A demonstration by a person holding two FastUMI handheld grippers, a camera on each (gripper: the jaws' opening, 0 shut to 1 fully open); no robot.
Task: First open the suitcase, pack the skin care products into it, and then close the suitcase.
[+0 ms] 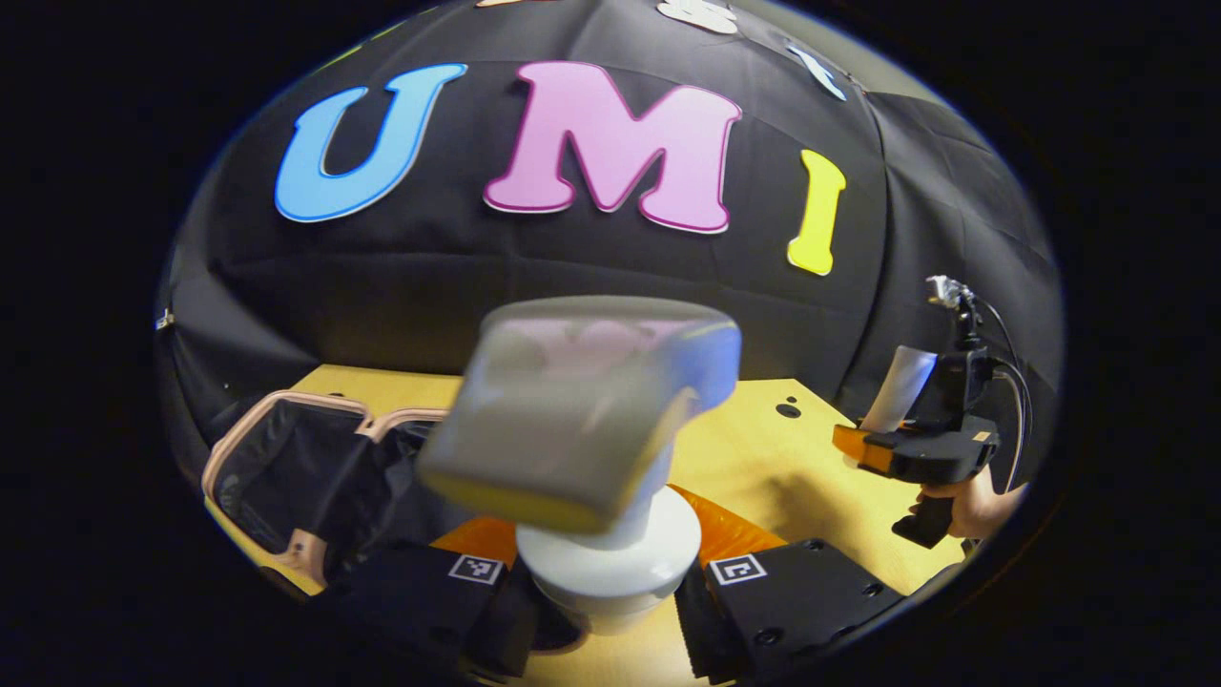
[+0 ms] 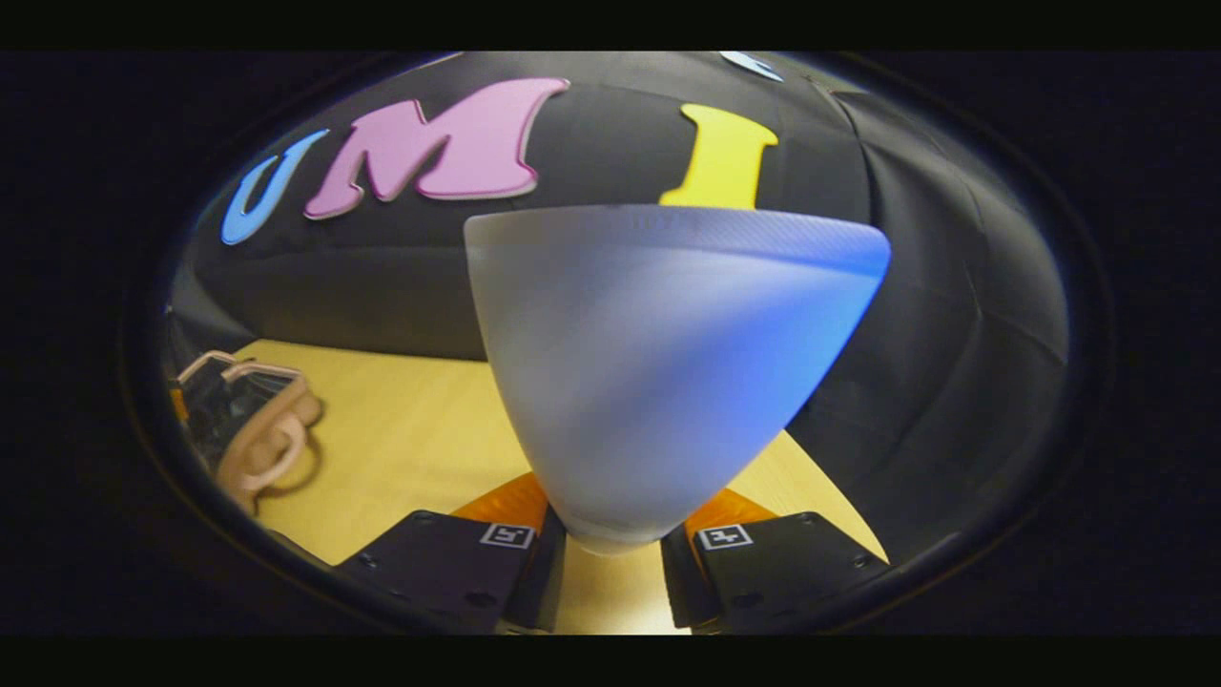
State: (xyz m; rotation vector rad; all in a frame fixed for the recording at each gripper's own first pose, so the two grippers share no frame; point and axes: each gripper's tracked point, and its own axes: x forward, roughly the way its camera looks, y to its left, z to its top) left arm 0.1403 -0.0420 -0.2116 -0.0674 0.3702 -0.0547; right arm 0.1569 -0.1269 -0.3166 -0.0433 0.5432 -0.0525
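Gripping capped tube [image 1: 582, 420] cap-down, left jaws closed — right jaws clamp second tube [image 2: 658, 372], flat end up.

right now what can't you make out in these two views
- Left gripper view: the tube held in the left gripper is blurred, so no print can be made out; it hides part of the open suitcase.
- Right gripper view: the second tube in the right gripper hides much of the table; the suitcase is cut off at the left edge, its inside unseen.
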